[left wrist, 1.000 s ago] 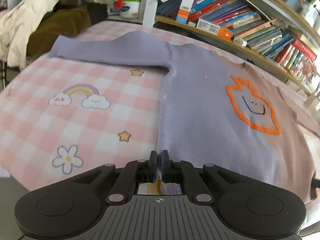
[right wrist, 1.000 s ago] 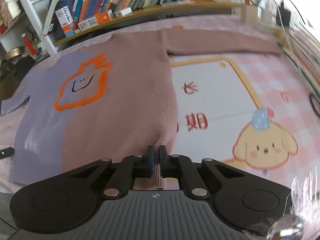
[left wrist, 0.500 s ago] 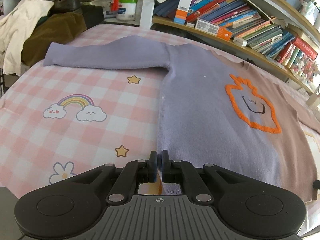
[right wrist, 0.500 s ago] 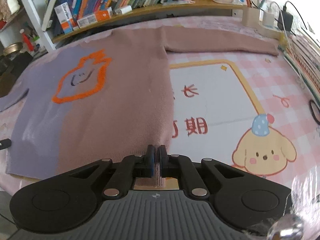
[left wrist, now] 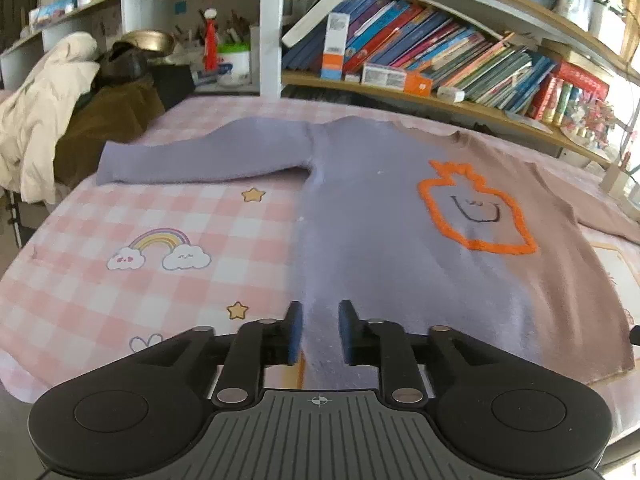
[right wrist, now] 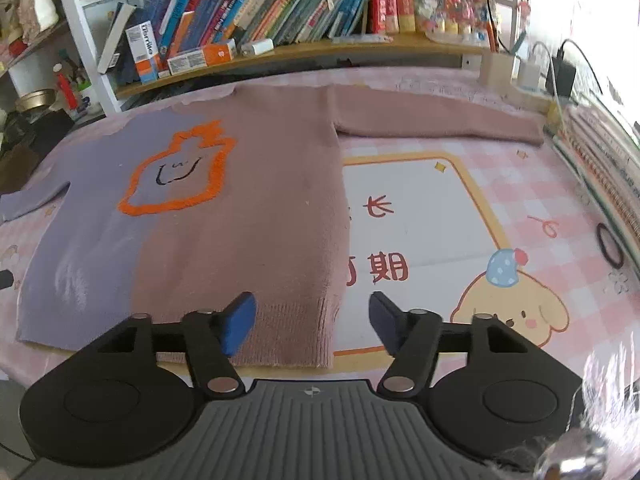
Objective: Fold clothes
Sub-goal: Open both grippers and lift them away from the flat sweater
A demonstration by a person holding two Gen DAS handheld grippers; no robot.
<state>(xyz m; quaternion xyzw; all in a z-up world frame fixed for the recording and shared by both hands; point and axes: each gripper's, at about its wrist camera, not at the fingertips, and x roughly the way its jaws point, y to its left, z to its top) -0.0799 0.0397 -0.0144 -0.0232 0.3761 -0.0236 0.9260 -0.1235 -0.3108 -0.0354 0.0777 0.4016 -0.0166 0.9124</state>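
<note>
A two-tone sweater (left wrist: 380, 240) (right wrist: 248, 216), lilac on one half and dusty pink on the other, lies flat and face up with an orange outlined figure on the chest. Both sleeves stretch straight out: the lilac sleeve (left wrist: 200, 160) and the pink sleeve (right wrist: 440, 124). My left gripper (left wrist: 319, 330) hovers just over the lilac hem corner, its jaws opening, blue pads clear of the cloth. Above the pink hem corner my right gripper (right wrist: 312, 320) has its jaws opening wide; the hem lies flat below them, not pinched.
The pink checked sheet (left wrist: 140, 240) (right wrist: 540, 216) with cartoon prints covers the surface. A bookshelf (left wrist: 440, 64) (right wrist: 280, 12) runs along the far edge. Piled clothes (left wrist: 48, 112) sit at far left. Plugs and a cable (right wrist: 560, 72) and a black ring (right wrist: 610, 246) lie at right.
Both grippers went from shut on the sweater's hem corners to open, letting the hem go. Both have lifted slightly; the hem now lies flat on the sheet.
</note>
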